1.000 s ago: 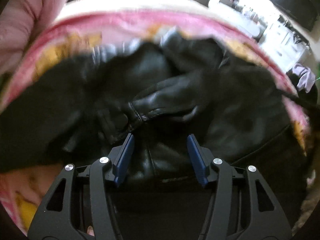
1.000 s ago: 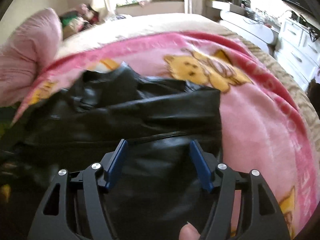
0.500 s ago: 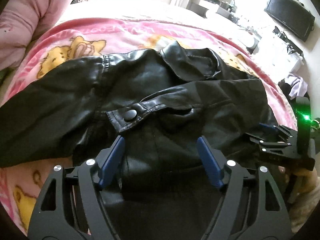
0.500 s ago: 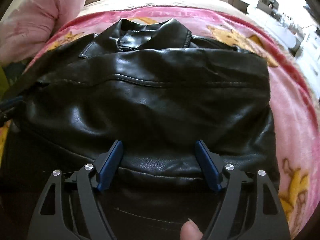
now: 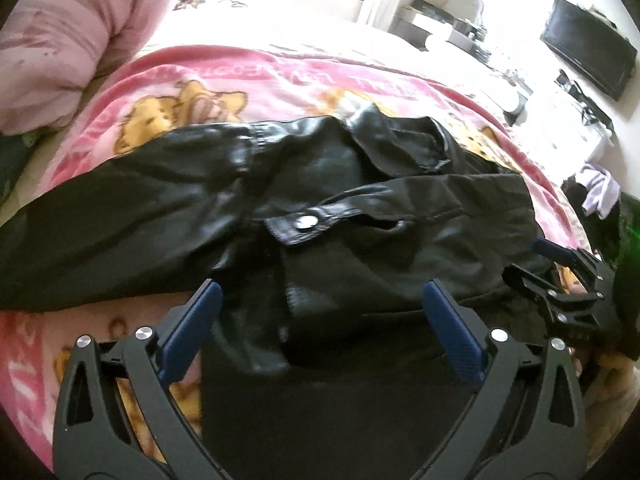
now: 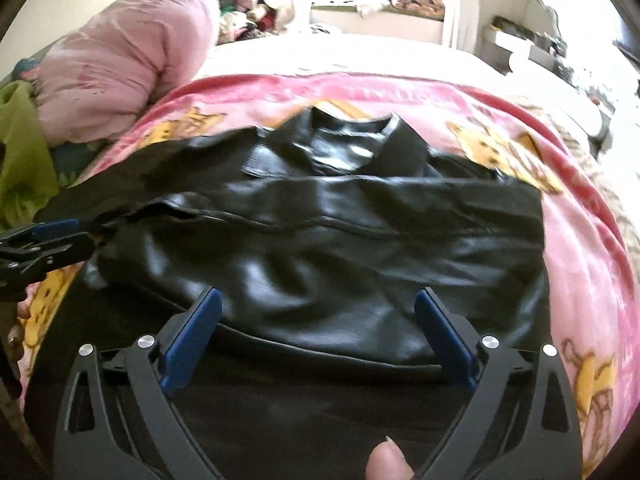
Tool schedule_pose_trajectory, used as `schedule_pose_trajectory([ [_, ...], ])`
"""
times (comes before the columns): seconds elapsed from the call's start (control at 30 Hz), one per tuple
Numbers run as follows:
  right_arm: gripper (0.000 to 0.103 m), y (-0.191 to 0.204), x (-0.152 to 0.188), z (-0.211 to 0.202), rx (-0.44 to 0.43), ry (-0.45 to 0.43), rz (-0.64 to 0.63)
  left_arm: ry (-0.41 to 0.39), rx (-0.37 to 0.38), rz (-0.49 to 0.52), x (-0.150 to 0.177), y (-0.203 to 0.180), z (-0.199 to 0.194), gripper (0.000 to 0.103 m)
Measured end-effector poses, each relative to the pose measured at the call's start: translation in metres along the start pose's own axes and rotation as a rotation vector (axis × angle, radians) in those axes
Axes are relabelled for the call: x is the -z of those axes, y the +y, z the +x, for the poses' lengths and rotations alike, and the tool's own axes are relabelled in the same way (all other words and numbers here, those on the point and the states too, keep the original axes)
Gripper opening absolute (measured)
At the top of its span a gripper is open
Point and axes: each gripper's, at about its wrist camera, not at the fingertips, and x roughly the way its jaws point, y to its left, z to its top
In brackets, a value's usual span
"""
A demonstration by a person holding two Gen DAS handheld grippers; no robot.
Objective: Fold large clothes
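Bedding fills both views: a pink cartoon-print blanket point(image 5: 280, 80) spreads across the bed, with a pale pink quilt point(image 5: 68, 40) bunched in the upper left of each frame. In the right wrist view a green cloth point(image 6: 20, 160) sits at the far left edge, below that quilt.

The black leather jacket point(image 5: 360, 208) lies on the blanket across the middle of the left wrist view, one sleeve stretched toward the left edge, the collar point(image 5: 400, 140) at upper centre, and a strap with a metal snap point(image 5: 308, 221) near the middle. The right part of the jacket is folded over the body.

At the bottom of that frame the left gripper point(image 5: 320, 304) has its blue pads spread wide; its jaws have just been opening, and the jacket's lower edge shows beyond the gap without either pad pressing on it. At the right edge the right gripper point(image 5: 560, 276) appears side-on, by the jacket's right edge.

In the right wrist view the left gripper shows at the left edge, and the jacket fills the centre, collar at the top. The right gripper's pads at the bottom also stand wide apart, having just been opening, clamped on nothing. A fingertip point(image 6: 390, 462) shows at the bottom centre.
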Motion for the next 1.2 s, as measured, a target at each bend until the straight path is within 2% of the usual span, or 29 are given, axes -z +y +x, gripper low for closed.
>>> schedule_pose_trajectory([
  [0.3,0.097,0.052,-0.011,-0.008,-0.035,-0.040,-0.058,-0.023,-0.057,-0.077,0.006,0.046,-0.023,0.095],
  [0.63,0.097,0.106,-0.021,0.004,-0.090,-0.025,-0.099,-0.056,-0.118,-0.246,0.014,0.114,-0.045,0.095],
  [1.0,0.098,0.179,-0.039,0.015,-0.158,-0.021,-0.172,-0.124,-0.211,-0.367,0.018,0.163,-0.071,0.094],
  [1.2,0.098,0.212,-0.045,0.024,-0.186,-0.012,-0.210,-0.134,-0.254,-0.494,0.026,0.201,-0.076,0.094],
])
